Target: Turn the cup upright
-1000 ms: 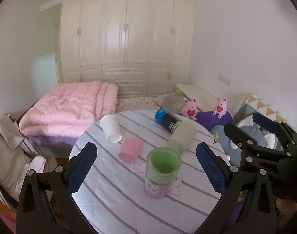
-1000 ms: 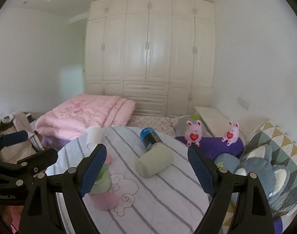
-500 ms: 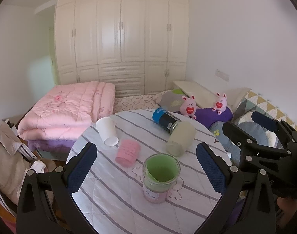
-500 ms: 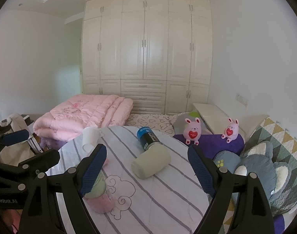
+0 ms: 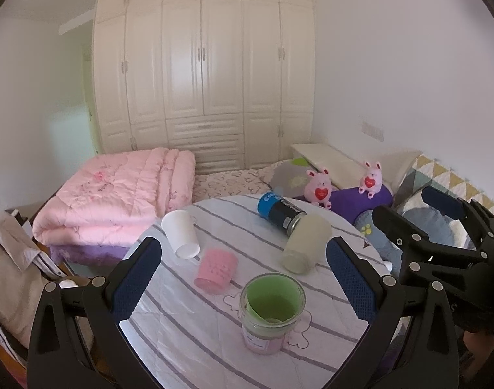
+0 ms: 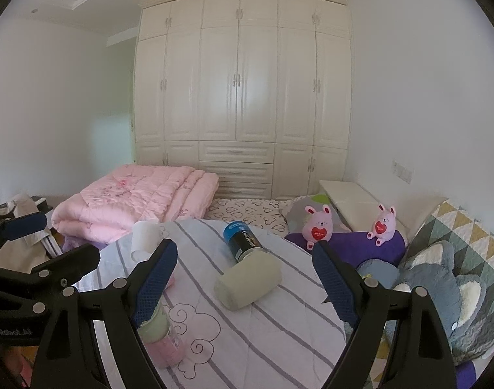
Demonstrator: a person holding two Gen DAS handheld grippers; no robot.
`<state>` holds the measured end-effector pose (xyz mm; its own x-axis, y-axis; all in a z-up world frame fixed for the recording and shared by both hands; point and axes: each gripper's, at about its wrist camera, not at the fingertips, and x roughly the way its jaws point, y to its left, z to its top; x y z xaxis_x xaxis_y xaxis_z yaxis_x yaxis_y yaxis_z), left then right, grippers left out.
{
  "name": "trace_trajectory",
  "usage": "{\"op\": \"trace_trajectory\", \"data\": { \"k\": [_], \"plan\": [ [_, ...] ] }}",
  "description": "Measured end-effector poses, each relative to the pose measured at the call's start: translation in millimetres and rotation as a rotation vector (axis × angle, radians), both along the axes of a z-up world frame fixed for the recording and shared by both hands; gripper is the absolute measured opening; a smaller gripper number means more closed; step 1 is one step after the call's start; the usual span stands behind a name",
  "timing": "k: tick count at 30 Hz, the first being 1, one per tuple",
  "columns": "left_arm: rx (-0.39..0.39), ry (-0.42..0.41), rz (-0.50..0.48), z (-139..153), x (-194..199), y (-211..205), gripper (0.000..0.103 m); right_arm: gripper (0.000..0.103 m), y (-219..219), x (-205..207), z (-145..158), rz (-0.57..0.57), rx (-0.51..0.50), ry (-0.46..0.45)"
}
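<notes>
Green cup (image 5: 272,311) standing upright; three cups (image 5: 307,248) lying tipped on counter (image 5: 182,334); both grippers' fingers (image 5: 135,278) gaping wide, empty.

A blue-and-black can (image 5: 280,213) lies on its side near the surface's (image 5: 195,340) far edge. Behind it, a folded pink quilt (image 5: 117,201) sits on the bed, two pink plush bunnies (image 6: 318,225) perch on a purple cushion (image 6: 354,246), and a white wardrobe (image 6: 243,94) fills the back wall.
</notes>
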<state>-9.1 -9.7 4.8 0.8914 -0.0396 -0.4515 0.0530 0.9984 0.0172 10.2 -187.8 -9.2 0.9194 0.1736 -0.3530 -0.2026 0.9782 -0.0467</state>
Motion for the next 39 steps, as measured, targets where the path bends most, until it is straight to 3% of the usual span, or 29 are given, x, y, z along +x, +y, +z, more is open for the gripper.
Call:
{"op": "trace_trajectory", "data": {
  "k": [13,29,39],
  "plan": [
    [0.007,0.015,0.004,-1.4,8.1,0.4,0.103,0.087,-0.2,7.3,-2.6,-0.002,0.005,0.028],
    [0.020,-0.034,0.004,-1.6,8.0,-1.6,0.103,0.087,-0.3,12.1,-5.0,-0.004,0.005,0.041],
    [0.021,-0.011,0.008,-5.4,9.5,1.3,0.103,0.087,3.8,14.4,-8.5,-0.002,0.004,0.058]
  ]
}}
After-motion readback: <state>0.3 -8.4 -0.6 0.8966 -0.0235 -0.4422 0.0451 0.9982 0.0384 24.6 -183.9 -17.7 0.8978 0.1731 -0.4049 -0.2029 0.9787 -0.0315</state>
